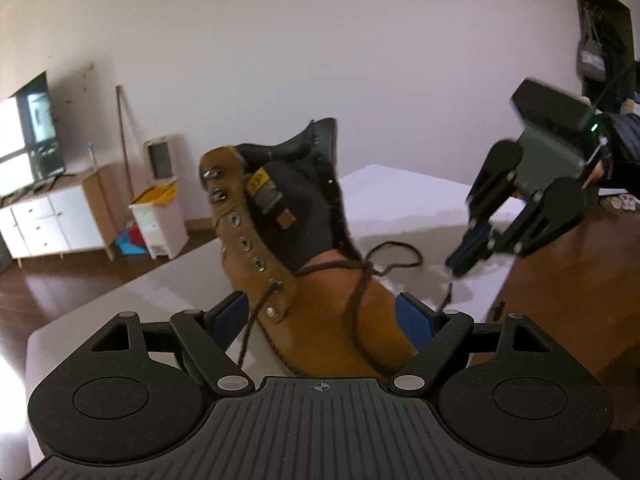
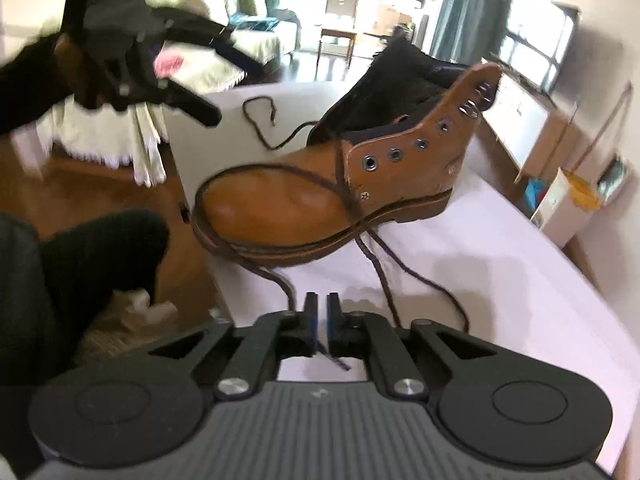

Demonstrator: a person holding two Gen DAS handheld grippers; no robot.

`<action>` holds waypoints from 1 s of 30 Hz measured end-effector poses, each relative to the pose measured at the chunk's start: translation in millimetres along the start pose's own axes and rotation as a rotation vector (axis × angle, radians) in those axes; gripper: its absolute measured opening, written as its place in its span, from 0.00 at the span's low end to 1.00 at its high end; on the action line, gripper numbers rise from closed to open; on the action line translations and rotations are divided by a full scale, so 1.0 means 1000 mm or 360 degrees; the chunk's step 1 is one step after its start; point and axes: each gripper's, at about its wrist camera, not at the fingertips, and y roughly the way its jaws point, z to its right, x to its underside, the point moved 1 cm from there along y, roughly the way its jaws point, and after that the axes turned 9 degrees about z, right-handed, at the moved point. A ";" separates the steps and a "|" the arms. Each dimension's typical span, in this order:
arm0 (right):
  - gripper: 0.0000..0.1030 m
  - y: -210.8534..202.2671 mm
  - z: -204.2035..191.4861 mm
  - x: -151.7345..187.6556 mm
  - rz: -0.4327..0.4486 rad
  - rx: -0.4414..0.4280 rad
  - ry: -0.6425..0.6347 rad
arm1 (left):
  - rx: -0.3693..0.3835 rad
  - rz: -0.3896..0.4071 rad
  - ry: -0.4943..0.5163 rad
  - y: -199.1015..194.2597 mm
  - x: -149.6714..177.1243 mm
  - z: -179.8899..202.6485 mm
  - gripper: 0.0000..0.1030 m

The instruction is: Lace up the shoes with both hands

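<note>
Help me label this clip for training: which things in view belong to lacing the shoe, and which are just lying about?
Belongs to the job:
- tan leather boot
- dark brown shoelace
- left gripper, open around the boot's toe
- right gripper, shut on the lace

Lying about:
- white bin with yellow liner
- white drawer cabinet
- wall-mounted screen

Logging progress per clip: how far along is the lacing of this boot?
Done: the lace runs only through the lowest eyelets of the boot, crossing at the tongue base. In hand: the right gripper is shut on one lace end; the left gripper is open at the toe, gripping nothing. Left: the upper eyelets and hooks are empty, the other end lies loose on the table, no knot.
</note>
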 end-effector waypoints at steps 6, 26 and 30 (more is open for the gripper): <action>0.06 0.024 0.015 0.019 -0.0037 -0.0107 0.0037 | -0.0021 -0.0048 -0.0027 0.000 0.007 0.000 0.83; 0.02 -0.016 -0.014 -0.022 0.0079 0.0021 -0.0154 | 0.0305 0.0064 0.0247 0.012 -0.012 0.029 0.75; 0.02 -0.040 -0.035 -0.050 0.0151 0.0053 -0.0287 | 0.0438 0.0086 0.0406 0.022 -0.019 0.047 0.66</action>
